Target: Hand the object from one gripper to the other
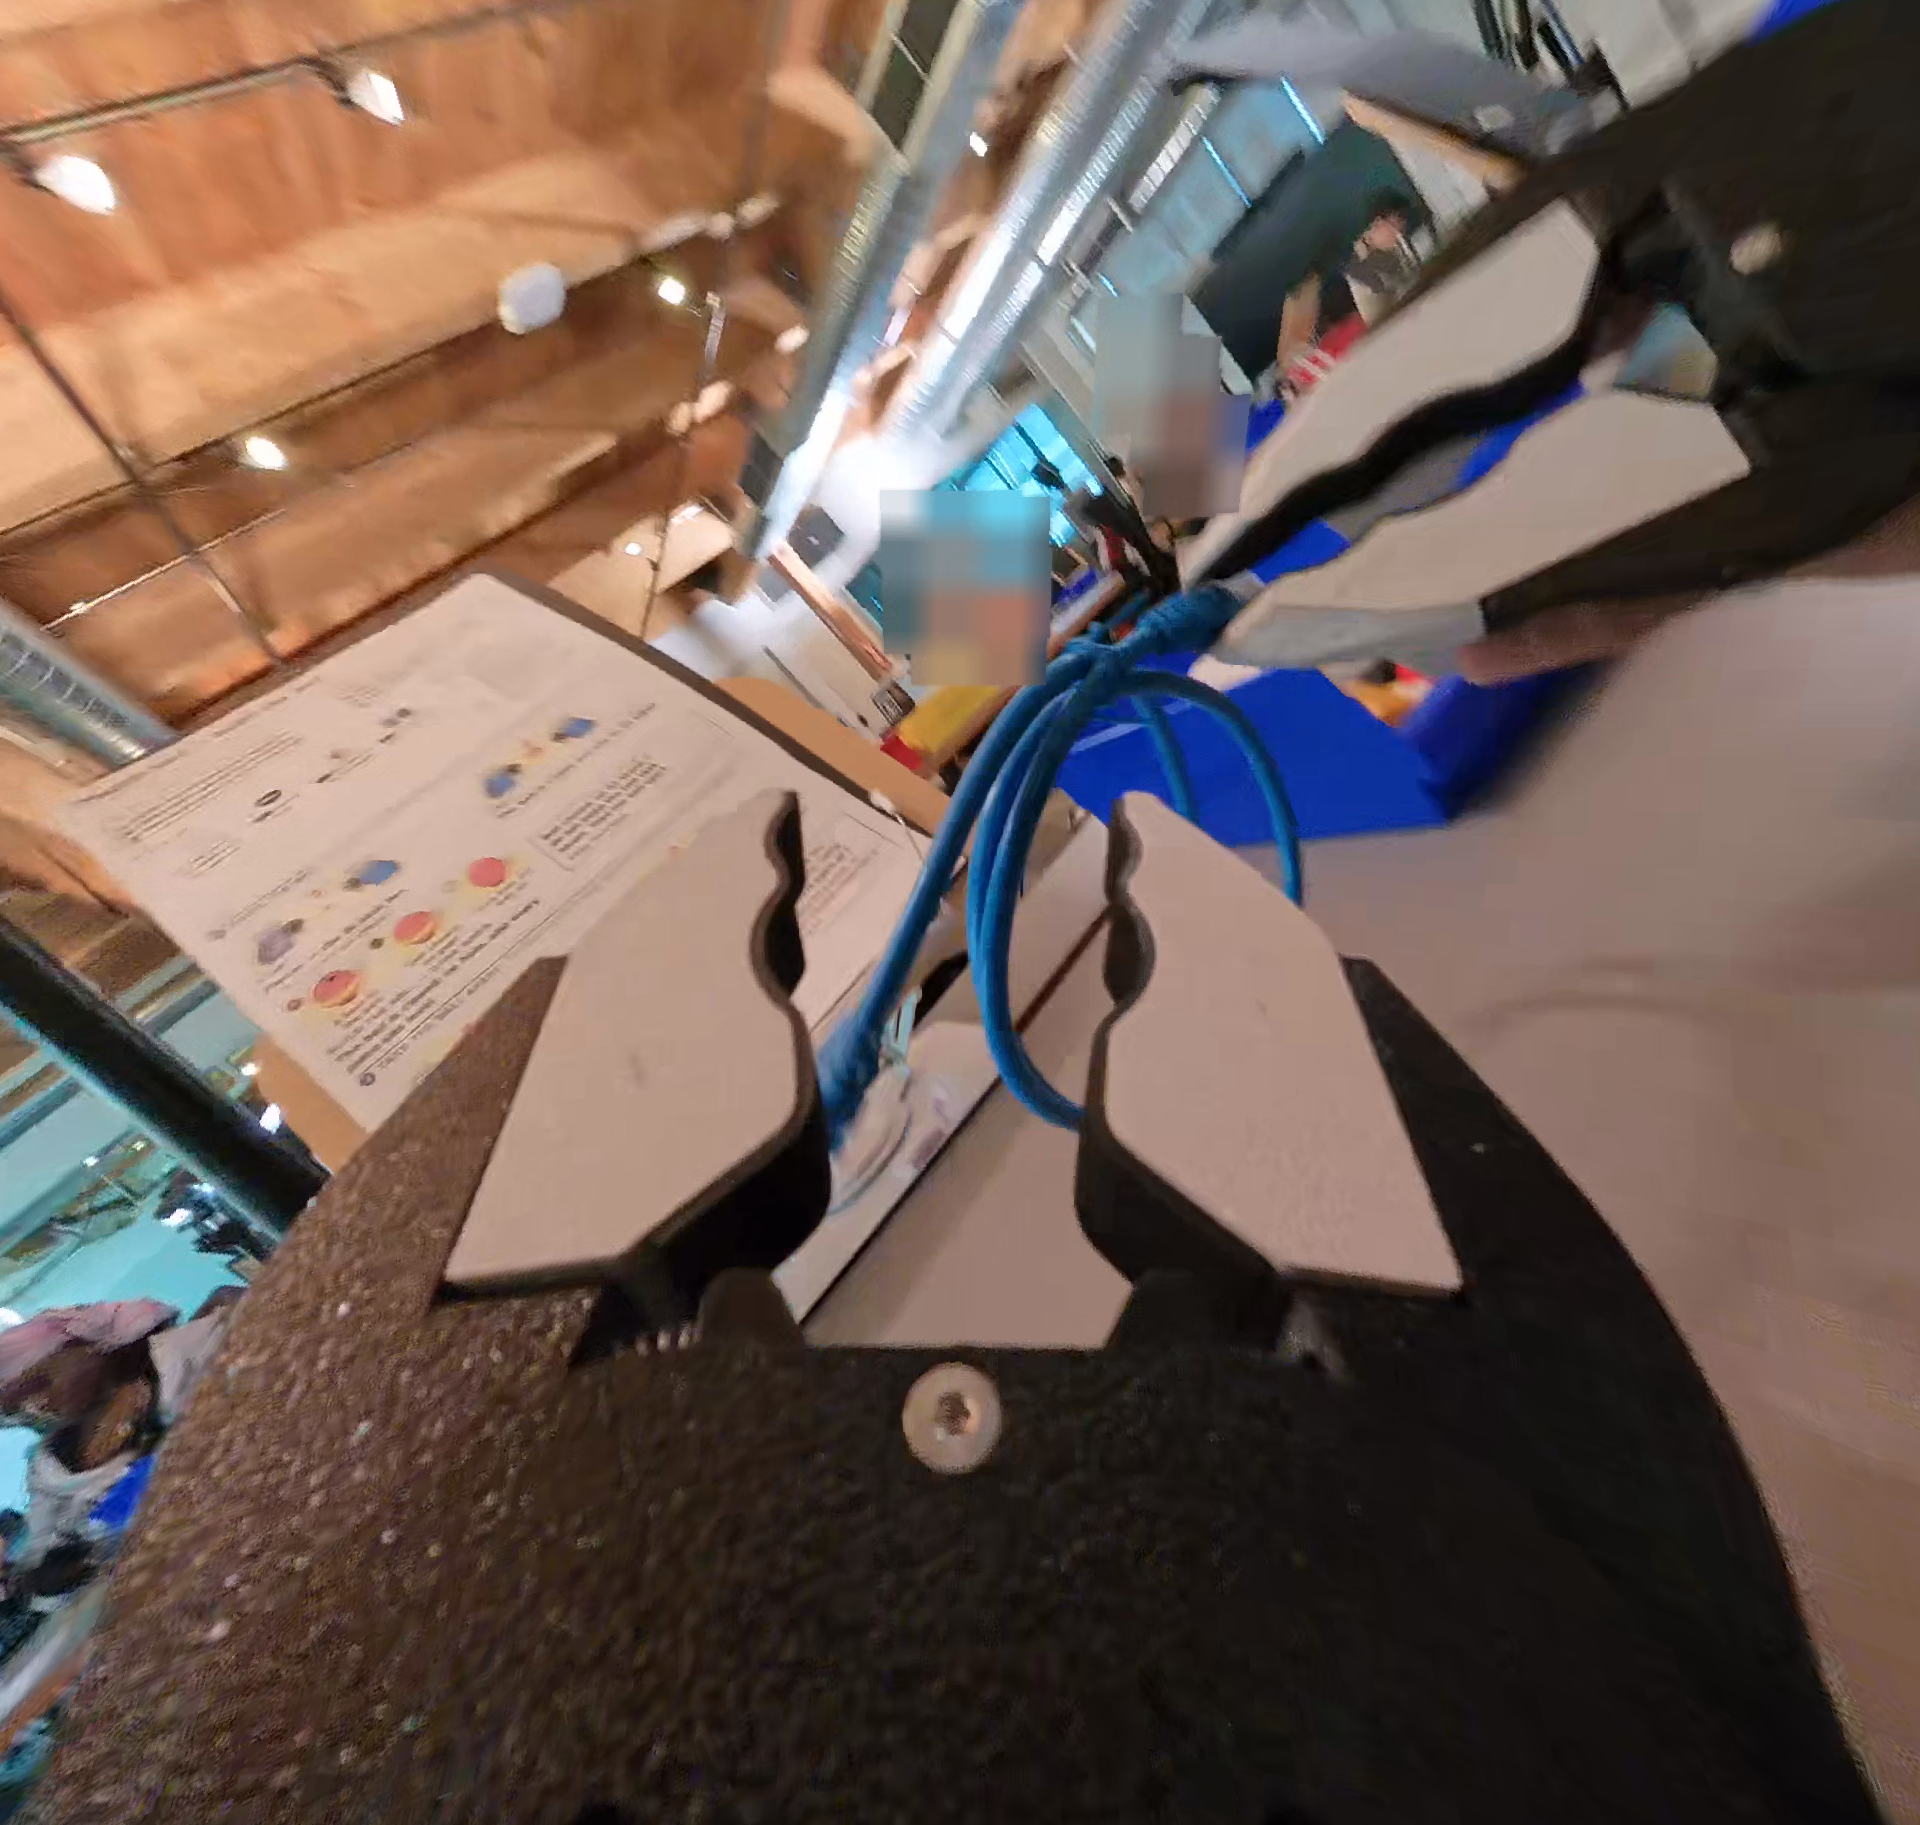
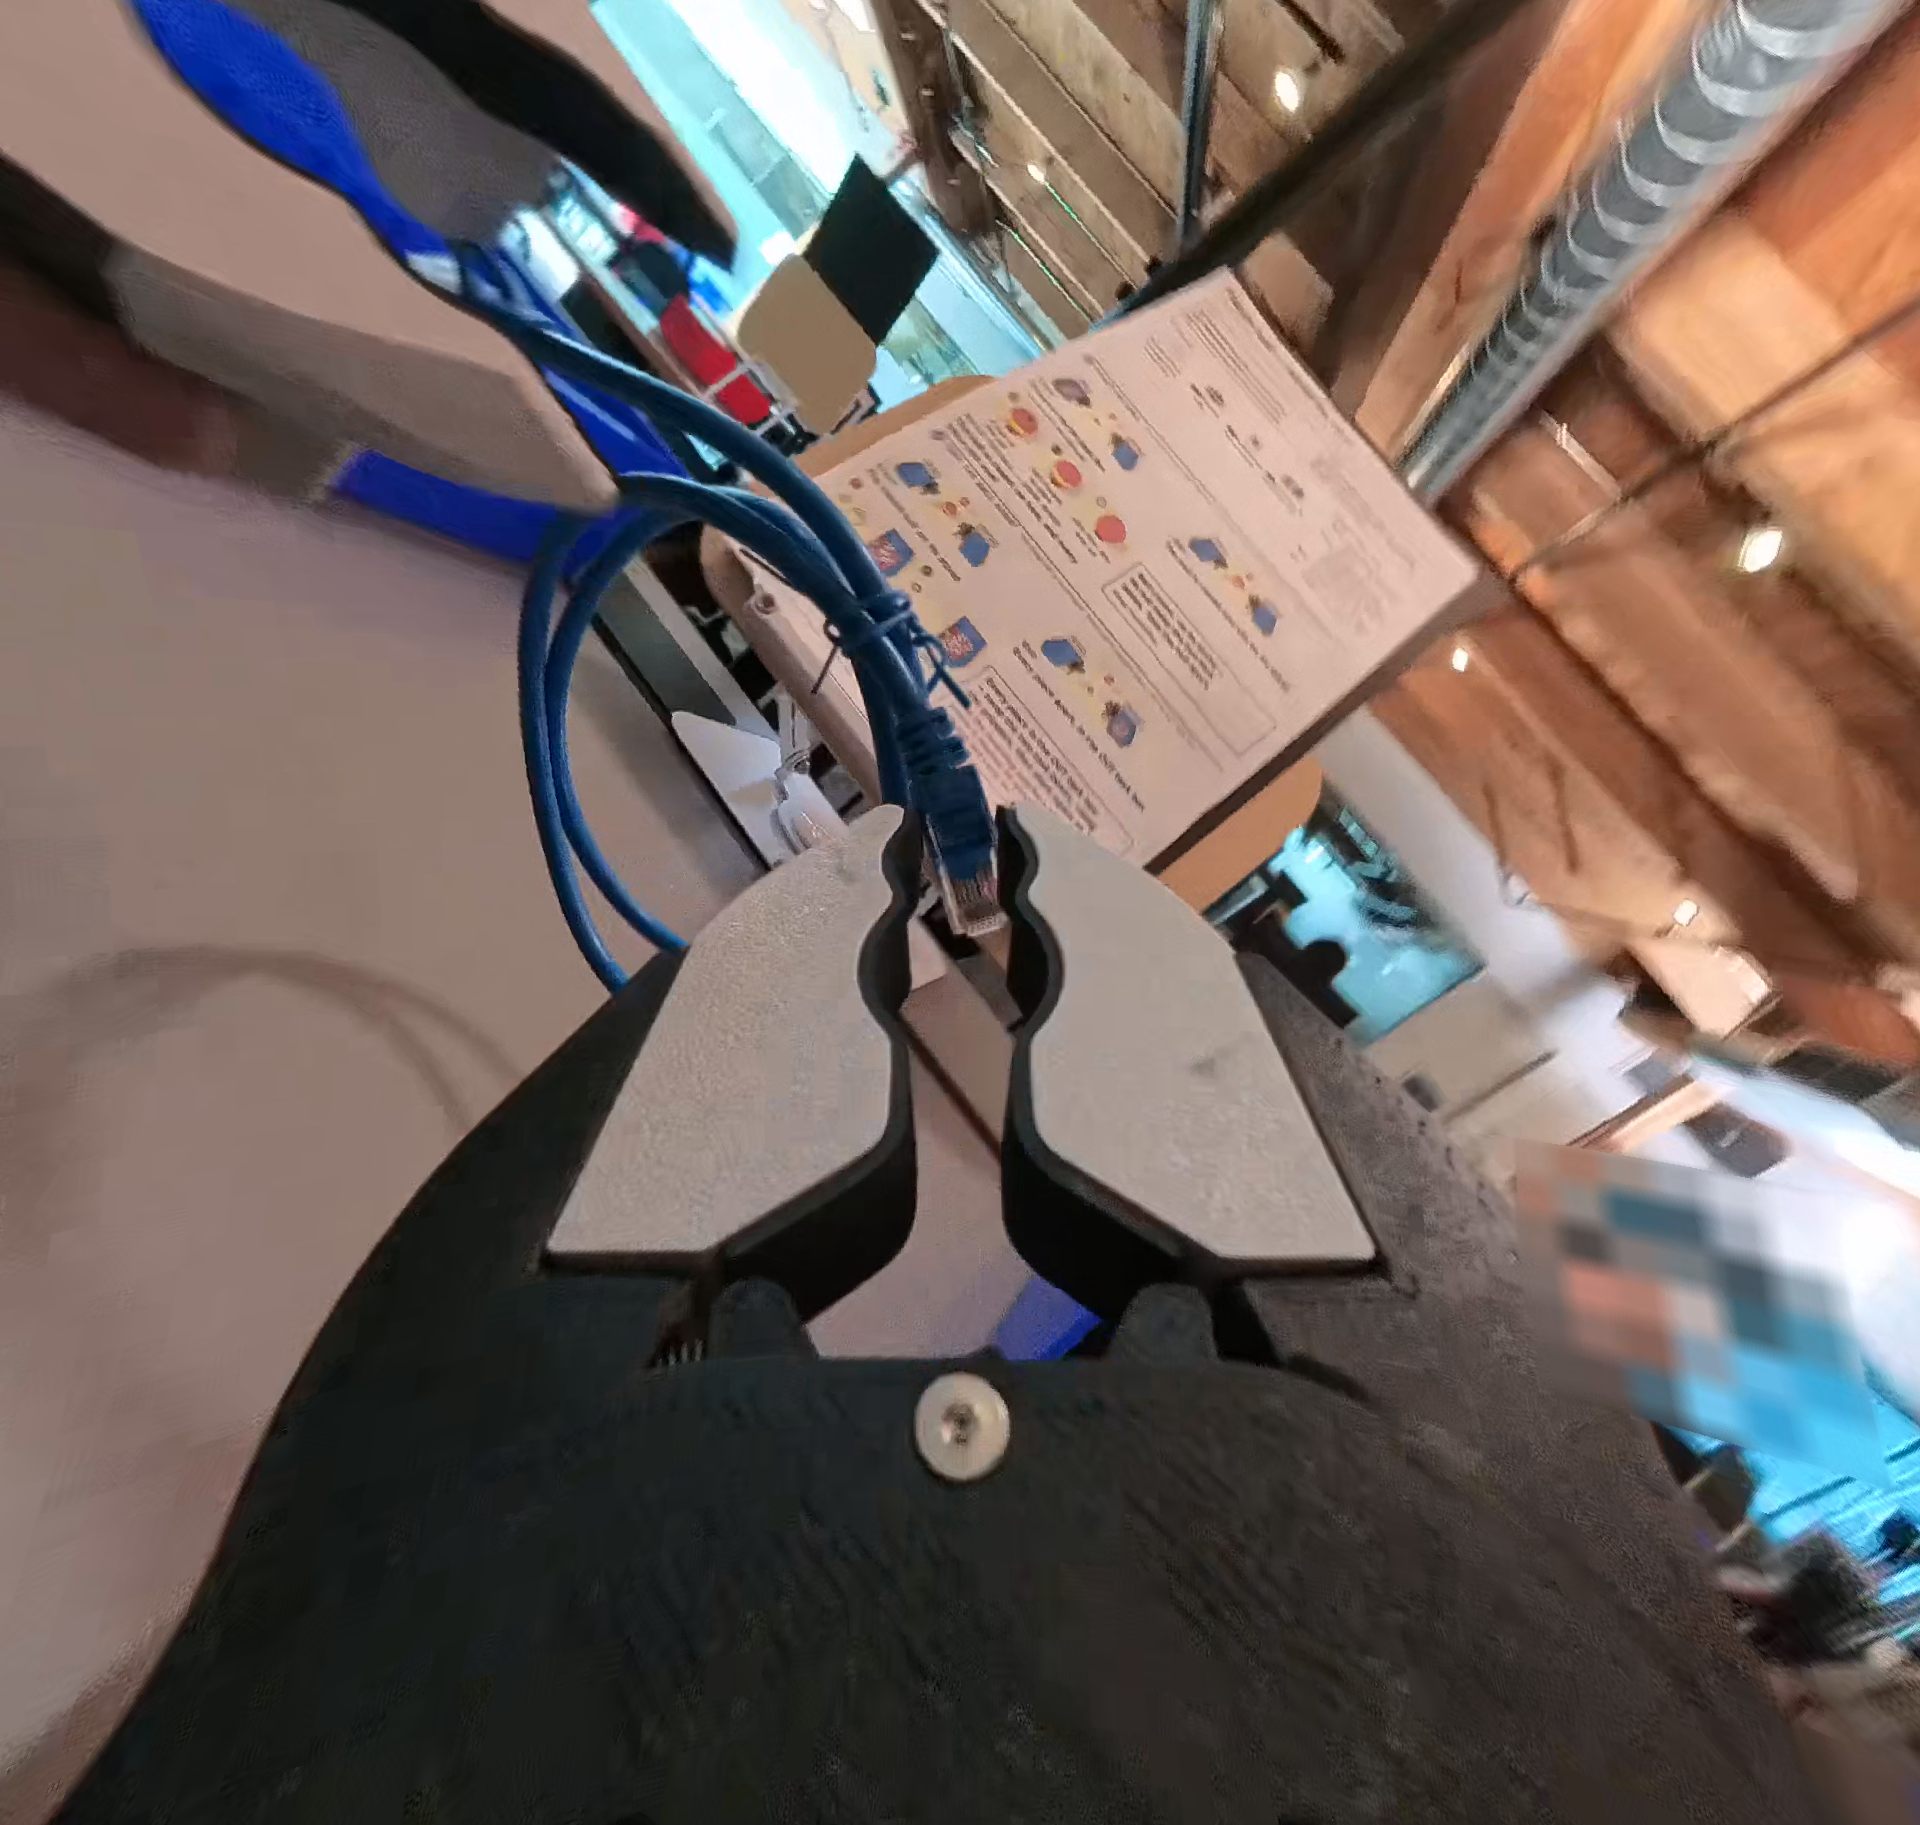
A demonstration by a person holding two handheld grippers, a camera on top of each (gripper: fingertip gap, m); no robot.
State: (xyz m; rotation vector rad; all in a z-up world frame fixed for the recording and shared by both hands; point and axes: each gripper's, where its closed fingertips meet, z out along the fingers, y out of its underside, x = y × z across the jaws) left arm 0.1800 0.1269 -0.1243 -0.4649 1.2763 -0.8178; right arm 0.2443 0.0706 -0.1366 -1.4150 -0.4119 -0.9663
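wood-plank ceiling (image 1: 312, 248) with track spotlights (image 1: 73, 180), ribbed silver duct (image 2: 1662, 175), pale grey worktop (image 1: 1610, 944), printed instruction sheet on a board (image 2: 1195, 570) at its far edge, blue bins (image 1: 1247, 757) behind, bright windows beyond

Smooth blue plastic-jacketed cable (image 2: 561, 695)

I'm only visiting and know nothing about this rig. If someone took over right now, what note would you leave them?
Right tongs: shut on the blue cable, gripping it near its tie and one plug, as far as the blur allows.
Left tongs: open, with the cable's hanging loops between the fingers and not gripped.
The cable is lifted over the table, and its other plug is beside the left tongs' finger.
Done: cable picked up and brought to the other tongs.
Left: close the left tongs on the loops, then open the right.
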